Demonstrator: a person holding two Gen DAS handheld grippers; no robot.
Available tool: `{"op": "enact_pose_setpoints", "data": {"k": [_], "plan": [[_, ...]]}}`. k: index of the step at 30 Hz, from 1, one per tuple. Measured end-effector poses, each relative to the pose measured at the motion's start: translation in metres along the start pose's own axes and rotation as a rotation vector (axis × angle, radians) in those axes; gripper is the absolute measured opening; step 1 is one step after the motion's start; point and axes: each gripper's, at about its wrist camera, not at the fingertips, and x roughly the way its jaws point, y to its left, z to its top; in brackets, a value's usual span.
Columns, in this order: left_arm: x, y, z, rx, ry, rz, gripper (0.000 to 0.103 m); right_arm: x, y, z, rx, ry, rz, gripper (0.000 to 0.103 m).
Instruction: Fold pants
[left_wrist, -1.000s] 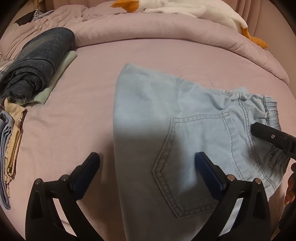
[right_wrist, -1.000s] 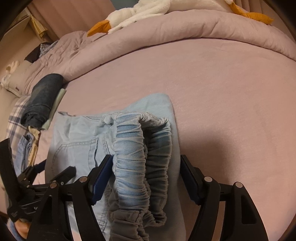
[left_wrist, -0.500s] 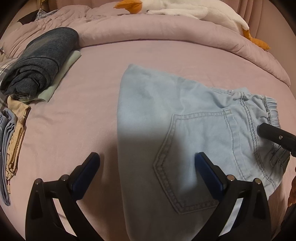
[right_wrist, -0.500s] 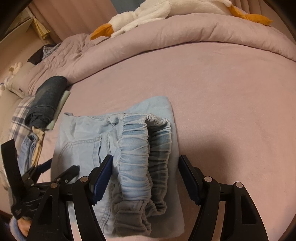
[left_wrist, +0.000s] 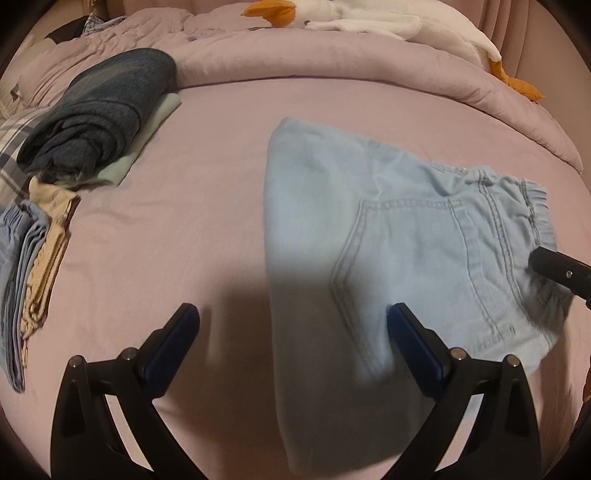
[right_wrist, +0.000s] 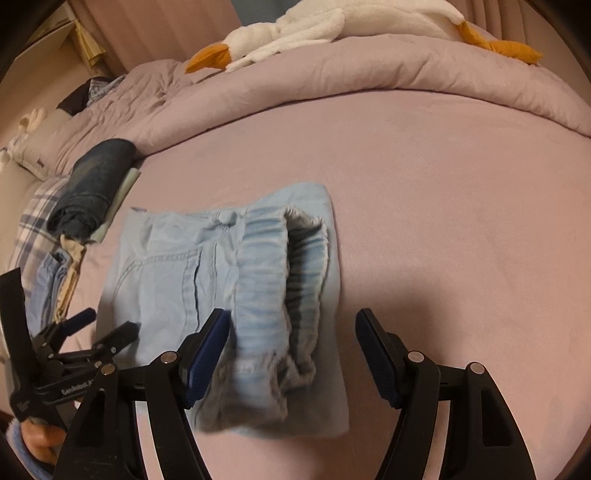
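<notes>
Light-blue denim pants (left_wrist: 399, 236), already folded into a compact rectangle, are shown lying flat on the pink bed (left_wrist: 221, 129), well short of the rolled duvet at its far edge. The elastic waistband (right_wrist: 280, 273) is turned toward the right gripper (right_wrist: 291, 354), whose jaws stand apart and empty, the waistband end lying between them; this gripper is judged the nearer. The left gripper (left_wrist: 291, 343), likewise open and holding nothing, is seen astride the opposite folded edge. The long axis of the bundle is judged to run away from both grippers, toward the duvet.
</notes>
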Motion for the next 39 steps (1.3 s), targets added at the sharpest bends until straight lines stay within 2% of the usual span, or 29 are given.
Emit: {"op": "enact_pose_setpoints", "data": {"k": [5,9,12,15,19,25,35,37,39], "plan": [[-0.007,0.005,-0.018,-0.026,-0.001,-0.023,0.102,0.001,0.003,-0.017,-0.05,0.027,-0.006,0.07],[-0.009,0.009,-0.026,-0.054,0.01,-0.037,0.103,0.003,0.004,-0.019,-0.031,0.043,0.004,0.07],[-0.015,0.008,-0.032,-0.041,0.002,-0.019,0.102,-0.004,0.009,-0.019,-0.05,0.015,0.01,0.071],[-0.012,0.008,-0.034,-0.047,0.01,-0.021,0.102,0.006,0.01,-0.021,-0.061,0.044,-0.021,0.07],[-0.011,0.008,-0.031,-0.05,0.01,-0.012,0.102,0.01,0.006,-0.022,-0.028,0.05,-0.014,0.071],[-0.036,-0.001,-0.036,-0.017,-0.027,0.006,0.102,-0.017,0.01,-0.03,-0.031,0.014,-0.009,0.071],[-0.08,-0.01,-0.051,-0.046,-0.028,0.005,0.102,-0.06,0.031,-0.046,-0.093,-0.049,0.014,0.071],[-0.092,-0.013,-0.054,-0.041,-0.038,0.022,0.102,-0.065,0.035,-0.047,-0.107,-0.057,0.016,0.071],[-0.101,-0.015,-0.057,-0.037,-0.054,0.008,0.102,-0.072,0.039,-0.05,-0.121,-0.06,0.016,0.071]]}}
